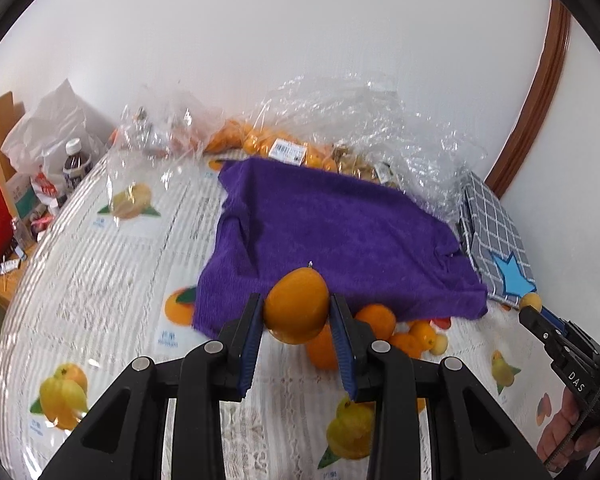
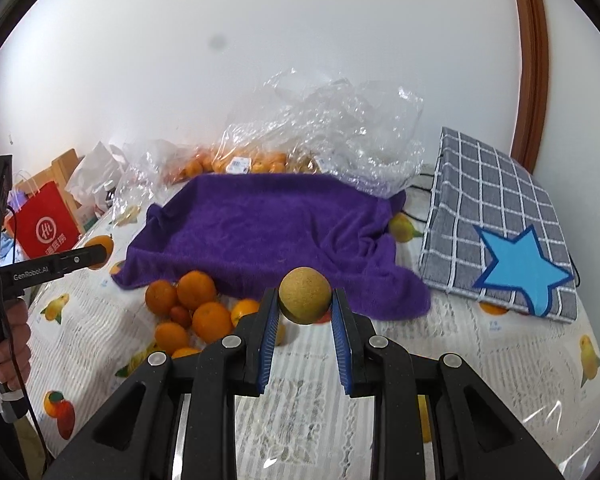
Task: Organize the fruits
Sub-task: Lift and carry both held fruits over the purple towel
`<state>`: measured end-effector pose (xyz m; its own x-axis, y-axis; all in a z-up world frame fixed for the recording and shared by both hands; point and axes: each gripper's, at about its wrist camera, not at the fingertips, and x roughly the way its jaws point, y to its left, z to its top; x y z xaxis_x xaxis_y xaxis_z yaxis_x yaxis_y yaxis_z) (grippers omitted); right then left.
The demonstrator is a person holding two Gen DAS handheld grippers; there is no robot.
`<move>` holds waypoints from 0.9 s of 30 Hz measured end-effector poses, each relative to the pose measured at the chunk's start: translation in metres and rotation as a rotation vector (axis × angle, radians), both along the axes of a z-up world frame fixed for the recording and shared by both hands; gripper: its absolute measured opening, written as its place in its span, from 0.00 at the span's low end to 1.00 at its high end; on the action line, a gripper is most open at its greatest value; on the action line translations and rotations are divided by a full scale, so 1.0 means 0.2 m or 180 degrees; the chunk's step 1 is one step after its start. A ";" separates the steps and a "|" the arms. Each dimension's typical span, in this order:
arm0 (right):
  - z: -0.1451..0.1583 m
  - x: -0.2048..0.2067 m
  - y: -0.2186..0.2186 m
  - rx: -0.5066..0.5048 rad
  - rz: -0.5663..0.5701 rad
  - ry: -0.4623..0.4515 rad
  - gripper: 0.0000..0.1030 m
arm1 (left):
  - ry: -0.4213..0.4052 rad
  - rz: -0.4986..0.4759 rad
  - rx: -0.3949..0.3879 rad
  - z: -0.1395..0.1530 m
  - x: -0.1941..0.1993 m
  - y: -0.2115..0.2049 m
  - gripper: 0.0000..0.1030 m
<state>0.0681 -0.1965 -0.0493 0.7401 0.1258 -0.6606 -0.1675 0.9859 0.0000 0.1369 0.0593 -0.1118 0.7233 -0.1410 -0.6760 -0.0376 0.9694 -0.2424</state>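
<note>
Left wrist view: my left gripper (image 1: 297,312) is clamped on a smooth orange egg-shaped fruit (image 1: 296,306), centre-low in frame, held off the bench. Blue pads press it from both sides. Behind it a rumpled purple terry towel (image 1: 332,232) covers mid-frame. A heap of small round orange fruits (image 1: 384,328) lies at the towel's near edge, just right of the held fruit, on the fruit-print plastic bench cover (image 1: 112,280). Far edge, upper centre: crinkled clear plastic bags (image 1: 340,120) w/ more oranges inside. Right edge: grey checked cloth w/ blue star (image 1: 496,240). Lower right I see my right gripper (image 1: 530,305), a small pale fruit at its tip.

Right wrist view: right gripper (image 2: 305,304) is closed on a small round tan rough-skinned fruit (image 2: 305,295), centre frame, lifted over the bench. Orange heap (image 2: 188,308) sits left of centre, touching the towel (image 2: 268,232) front edge. Star cloth (image 2: 496,224) at right. Left gripper's tip (image 2: 100,255) shows at left edge; can't tell its grip from here. Red paper bag (image 2: 46,226) at far left.
</note>
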 end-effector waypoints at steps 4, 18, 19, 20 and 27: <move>0.04 0.06 -0.01 0.0019 -0.0042 -0.0041 0.26 | -0.0047 -0.0014 0.0039 0.05 0.06 0.00 0.31; 0.08 0.30 0.00 -0.0012 -0.0082 -0.0094 0.26 | -0.0084 -0.0070 0.0046 0.10 0.35 -0.03 0.31; 0.07 0.32 0.00 -0.0015 -0.0078 -0.0085 0.26 | -0.0076 -0.0072 0.0050 0.10 0.37 -0.03 0.31; 0.06 0.34 0.00 -0.0017 -0.0077 -0.0078 0.26 | -0.0067 -0.0073 0.0056 0.09 0.39 -0.03 0.31; -0.01 0.50 0.00 0.0010 -0.0091 -0.0011 0.26 | 0.0002 -0.0081 0.0080 0.06 0.51 -0.04 0.31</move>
<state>0.1673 -0.1959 -0.0516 0.7458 0.1066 -0.6576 -0.1392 0.9903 0.0027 0.2386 0.0505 -0.1006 0.7192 -0.1424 -0.6801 -0.0130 0.9759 -0.2180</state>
